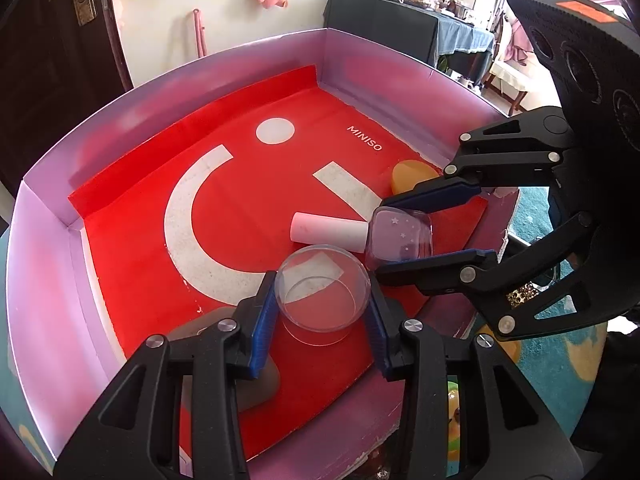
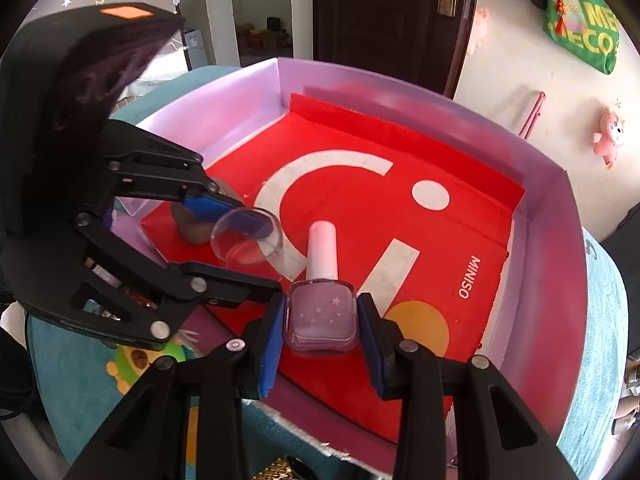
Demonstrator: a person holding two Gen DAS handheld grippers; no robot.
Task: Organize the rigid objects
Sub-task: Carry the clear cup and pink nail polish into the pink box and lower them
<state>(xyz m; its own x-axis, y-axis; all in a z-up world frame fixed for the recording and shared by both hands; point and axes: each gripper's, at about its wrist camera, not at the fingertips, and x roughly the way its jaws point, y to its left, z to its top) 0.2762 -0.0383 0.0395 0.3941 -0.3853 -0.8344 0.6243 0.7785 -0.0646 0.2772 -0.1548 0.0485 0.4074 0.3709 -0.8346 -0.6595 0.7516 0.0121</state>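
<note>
Right claw clamped on nail polish bottle, long axis lying flat, white cap pointing away over red box floor. Left claw apparently clamped on clear cup, mouth tilted upward.

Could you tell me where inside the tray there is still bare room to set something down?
The red MINISO mat is bare from the white arc and white dot to the lilac tray walls. The near edge is crowded: clear round dish, lilac nail polish bottle, orange egg-shaped sponge, grey stone.
</note>
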